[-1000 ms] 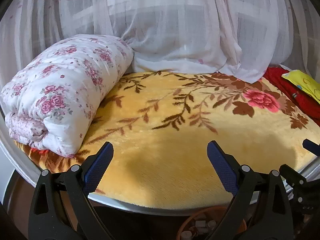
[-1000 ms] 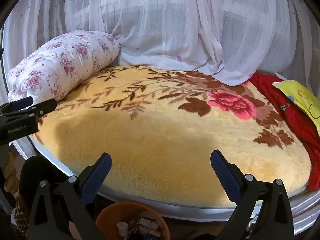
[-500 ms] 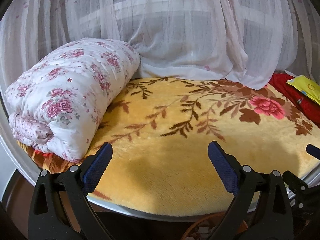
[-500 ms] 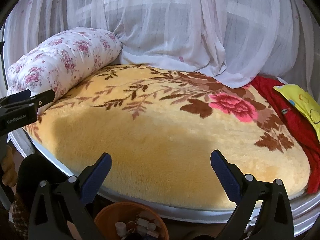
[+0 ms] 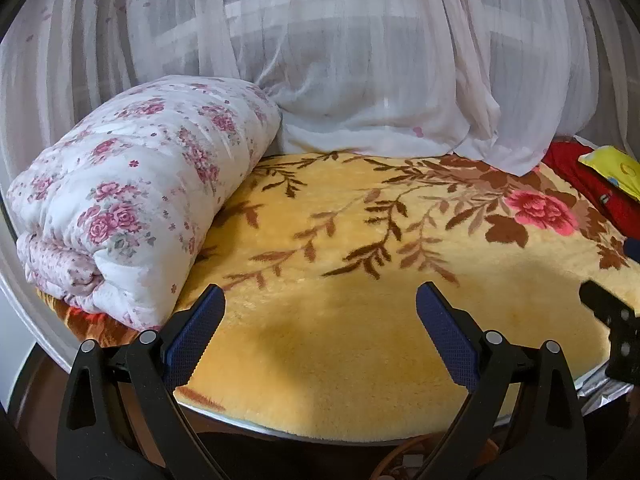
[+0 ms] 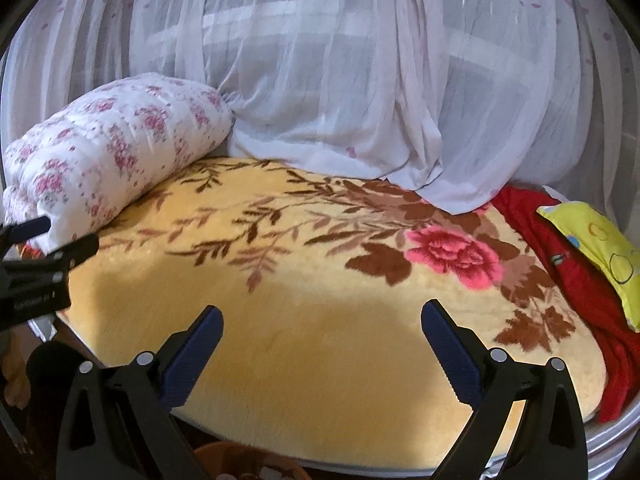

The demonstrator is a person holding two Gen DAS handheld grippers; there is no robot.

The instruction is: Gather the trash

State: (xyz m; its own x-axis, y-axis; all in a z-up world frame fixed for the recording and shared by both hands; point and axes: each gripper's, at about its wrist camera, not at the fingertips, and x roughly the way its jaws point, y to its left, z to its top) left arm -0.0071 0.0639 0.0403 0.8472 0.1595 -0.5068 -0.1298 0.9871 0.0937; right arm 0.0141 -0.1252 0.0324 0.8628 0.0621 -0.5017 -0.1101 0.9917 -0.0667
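- Left gripper and right gripper: fingers spread wide, grasping nothing, poised over the near edge of the yellow blanket.
- Orange bin: just below that edge, holding small items.
- No trash shows on the blanket; reaching farther risks snagging plush pile, quilt or curtain.
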